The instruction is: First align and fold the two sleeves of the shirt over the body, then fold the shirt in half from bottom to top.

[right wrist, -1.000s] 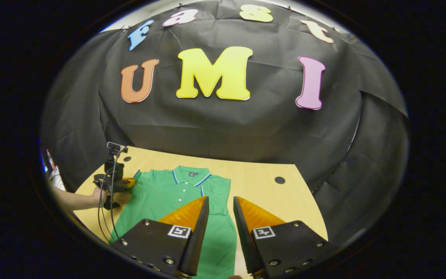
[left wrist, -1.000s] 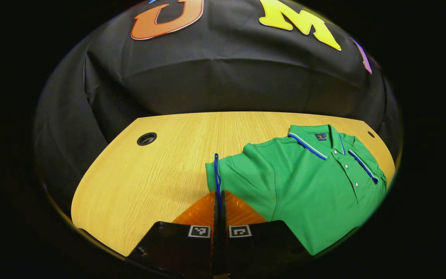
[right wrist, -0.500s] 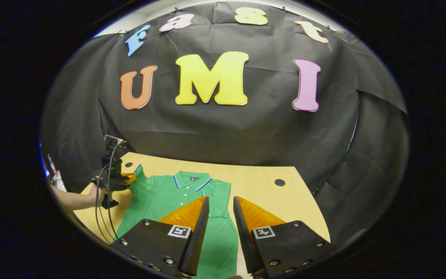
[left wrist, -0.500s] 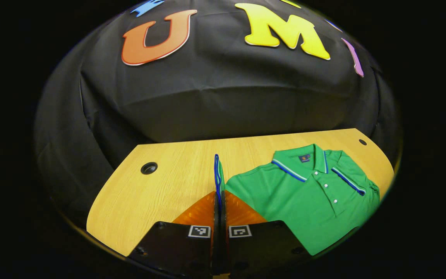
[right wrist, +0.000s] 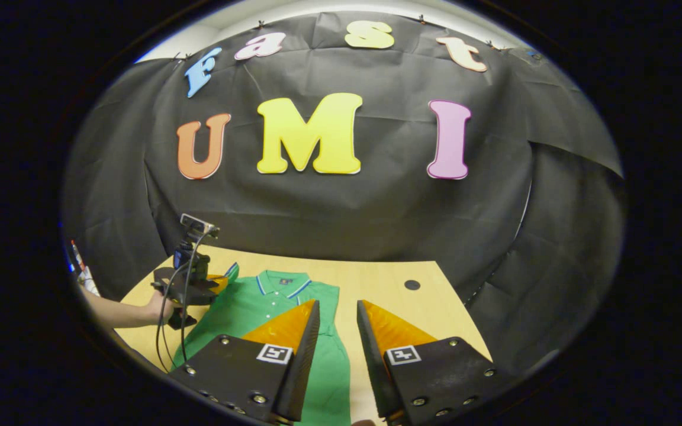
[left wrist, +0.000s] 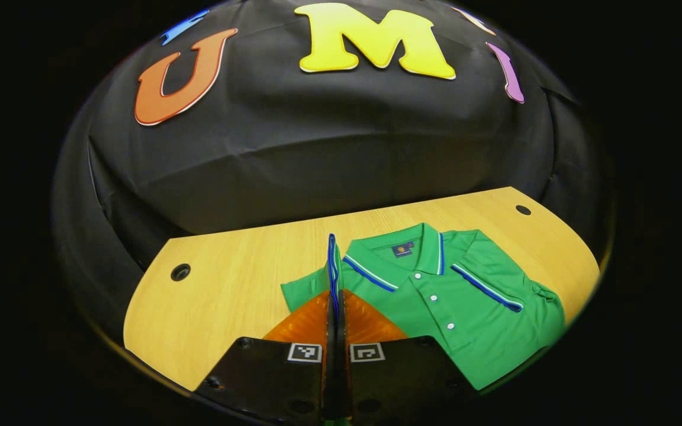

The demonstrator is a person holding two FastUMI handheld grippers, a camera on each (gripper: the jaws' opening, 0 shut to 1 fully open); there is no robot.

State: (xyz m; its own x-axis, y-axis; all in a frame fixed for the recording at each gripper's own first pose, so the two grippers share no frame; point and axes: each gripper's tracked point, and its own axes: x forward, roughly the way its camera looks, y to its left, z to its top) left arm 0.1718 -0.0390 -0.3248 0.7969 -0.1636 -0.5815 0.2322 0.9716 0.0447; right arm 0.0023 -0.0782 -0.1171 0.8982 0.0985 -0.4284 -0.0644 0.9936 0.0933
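The left gripper [left wrist: 335,296] is seen at the bottom centre of the left gripper view, its fingers clenched on the blue-trimmed cuff of a sleeve [left wrist: 333,266], which is held upright and edge-on between them. The same gripper [right wrist: 219,283] is noted at the lower left of the right gripper view, carried by a hand [right wrist: 156,306], with the cuff raised off the table [right wrist: 370,278]. The right gripper [right wrist: 338,313] is observed at the bottom centre of the right gripper view, released, a gap standing between its fingers above the shirt. The green shirt [left wrist: 465,307] is recorded lying front-up on the wooden table, in the lower right of the left gripper view, collar toward the booth wall.
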